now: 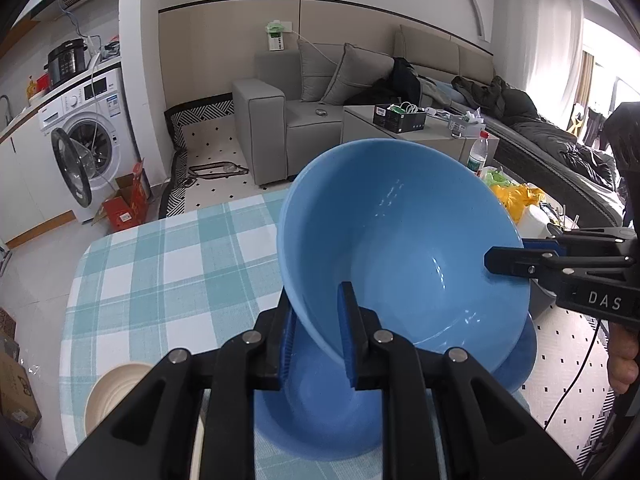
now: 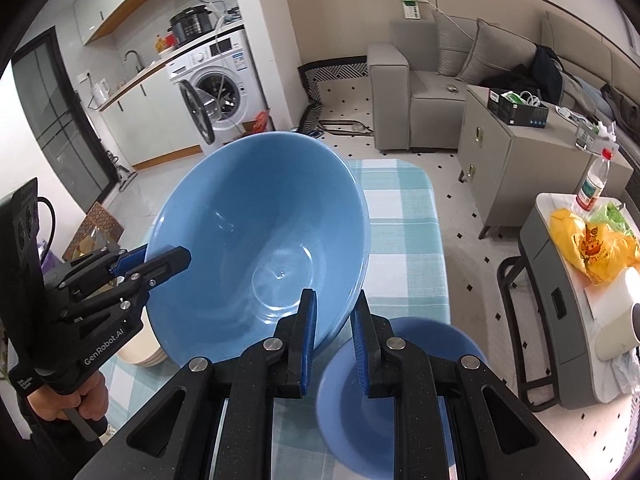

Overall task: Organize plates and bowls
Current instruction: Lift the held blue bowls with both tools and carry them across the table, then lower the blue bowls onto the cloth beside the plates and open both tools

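Note:
A large blue bowl (image 1: 404, 248) is held tilted above the checked table (image 1: 168, 264). My left gripper (image 1: 316, 336) is shut on its near rim. My right gripper (image 2: 334, 340) is closed on the opposite rim, with a small gap showing around it, and shows in the left wrist view (image 1: 504, 258). The bowl also shows in the right wrist view (image 2: 256, 248), where the left gripper (image 2: 168, 258) clamps its left rim. A blue plate (image 1: 320, 416) lies under the bowl on the table; it shows in the right wrist view (image 2: 384, 400). Cream bowls (image 1: 116, 392) sit at the left.
A grey sofa (image 1: 288, 120) and a low cabinet (image 2: 520, 140) stand beyond the table. A side cart (image 2: 580, 280) with a yellow bag and a bottle stands to the right. A washing machine (image 1: 84, 136) with its door open is at the far left.

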`<state>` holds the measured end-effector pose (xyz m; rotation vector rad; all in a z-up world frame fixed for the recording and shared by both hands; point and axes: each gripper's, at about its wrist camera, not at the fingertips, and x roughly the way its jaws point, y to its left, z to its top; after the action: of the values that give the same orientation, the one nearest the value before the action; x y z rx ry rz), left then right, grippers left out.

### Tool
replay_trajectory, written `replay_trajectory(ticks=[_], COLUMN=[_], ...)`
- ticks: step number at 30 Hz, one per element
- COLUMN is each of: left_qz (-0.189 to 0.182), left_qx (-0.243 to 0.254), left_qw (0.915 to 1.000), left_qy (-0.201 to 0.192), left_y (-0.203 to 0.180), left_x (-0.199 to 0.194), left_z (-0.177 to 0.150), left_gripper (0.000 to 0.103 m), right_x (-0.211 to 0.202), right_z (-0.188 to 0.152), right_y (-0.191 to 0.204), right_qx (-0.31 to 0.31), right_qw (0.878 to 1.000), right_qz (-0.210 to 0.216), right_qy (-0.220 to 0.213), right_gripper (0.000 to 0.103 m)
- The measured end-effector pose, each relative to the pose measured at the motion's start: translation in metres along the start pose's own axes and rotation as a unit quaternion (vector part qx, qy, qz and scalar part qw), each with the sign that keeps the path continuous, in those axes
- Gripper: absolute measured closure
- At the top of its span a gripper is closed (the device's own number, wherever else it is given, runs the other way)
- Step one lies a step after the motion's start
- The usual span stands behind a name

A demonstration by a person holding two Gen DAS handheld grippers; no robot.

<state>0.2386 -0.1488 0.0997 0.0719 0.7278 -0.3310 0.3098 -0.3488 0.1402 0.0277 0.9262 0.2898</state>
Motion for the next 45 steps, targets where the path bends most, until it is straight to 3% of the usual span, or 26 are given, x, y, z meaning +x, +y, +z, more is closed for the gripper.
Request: replay_trajectory(ticks=[7,25,45], left_qz=[0.014,0.033,0.041], left_qx=[-0.005,-0.022,-0.022], left_qw=[0.9998,0.9978,0.9950], left_qy=[0.013,0.052,0.089], left_y=[0.007,0.026,0.030], left_x=[-0.007,0.009,0.040], left_z=[-0.021,-0.066,-0.086], left_gripper=[0.084,0.084,0.084], right_x=[0.001,0.055,0.098], right_z=[-0.015,-0.046,-0.054], right_y=[0.020,0.050,0.056], right_qx=[-0.011,-0.030,-0.051], right_qw=[1.000,0.997,0.993], right_qz=[0.012,0.022,0.000], right_qy=[0.007,0.065,0.104], right_gripper=[0.086,0.086,0.085])
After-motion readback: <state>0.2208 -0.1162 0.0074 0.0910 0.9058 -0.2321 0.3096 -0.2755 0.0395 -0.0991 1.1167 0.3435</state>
